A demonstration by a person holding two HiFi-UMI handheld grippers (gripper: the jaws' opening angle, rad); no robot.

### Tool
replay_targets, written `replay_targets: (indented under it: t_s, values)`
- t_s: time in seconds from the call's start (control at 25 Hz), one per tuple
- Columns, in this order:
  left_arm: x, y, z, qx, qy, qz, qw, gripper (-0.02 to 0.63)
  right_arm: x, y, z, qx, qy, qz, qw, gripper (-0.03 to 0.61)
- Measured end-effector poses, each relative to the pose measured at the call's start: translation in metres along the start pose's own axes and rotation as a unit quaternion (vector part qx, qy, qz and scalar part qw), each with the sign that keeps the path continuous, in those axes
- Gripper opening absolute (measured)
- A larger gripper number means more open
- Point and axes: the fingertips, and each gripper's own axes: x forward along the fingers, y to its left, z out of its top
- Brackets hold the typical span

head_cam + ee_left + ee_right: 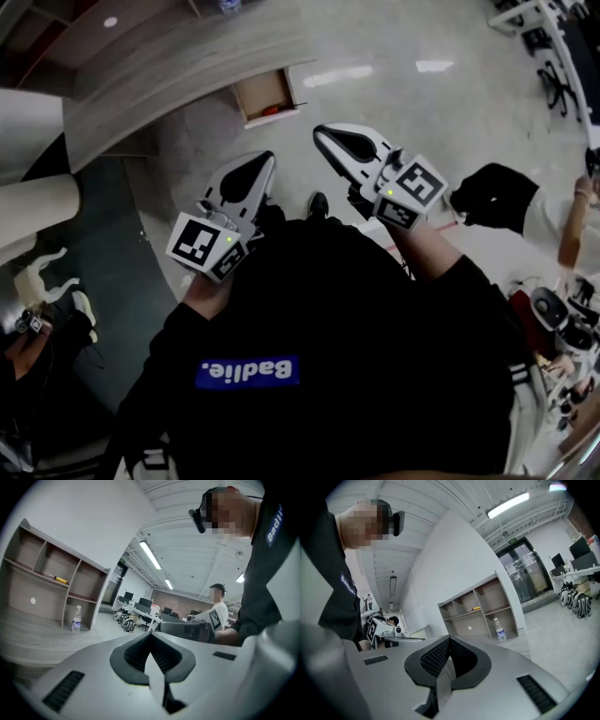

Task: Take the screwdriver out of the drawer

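In the head view an open wooden drawer (265, 92) juts from the curved counter (159, 75) ahead of me. A small red thing (272, 111), too small to identify, lies at its near end. My left gripper (263, 159) and right gripper (322, 134) are held side by side at chest height, short of the drawer and pointing toward it. Both are shut with nothing between the jaws, as the left gripper view (151, 637) and the right gripper view (449, 641) show. No screwdriver can be made out clearly.
A shelf unit (47, 583) stands on the counter with a yellow item (60, 579) on a shelf and a water bottle (76, 619) beside it. Both show again in the right gripper view, the yellow item (476, 607) and the bottle (500, 630). Other people and office desks (140, 611) are nearby.
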Motion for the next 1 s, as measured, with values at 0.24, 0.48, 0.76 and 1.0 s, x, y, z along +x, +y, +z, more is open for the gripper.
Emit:
replay_targets:
  t_s: [0.24, 0.48, 0.76, 1.0]
  values:
    - [0.003, 0.040, 0.021, 0.017, 0.011, -0.055, 0.9983, 0.002, 0.033, 0.000, 0.025, 0.002, -0.027, -0.047, 0.999, 0.028]
    - [0.014, 0.060, 0.019, 0.022, 0.036, -0.099, 0.9942, 0.002, 0.041, -0.008, 0.033, -0.013, -0.030, -0.104, 0.994, 0.028]
    - [0.037, 0.071, 0.010, 0.039, 0.066, -0.114, 0.9905, 0.002, 0.027, -0.019, 0.036, 0.005, -0.038, -0.128, 0.991, 0.028]
    - [0.066, 0.079, 0.010, 0.045, 0.078, -0.084, 0.9924, 0.002, 0.023, -0.047, 0.028, 0.010, -0.029, -0.120, 0.992, 0.028]
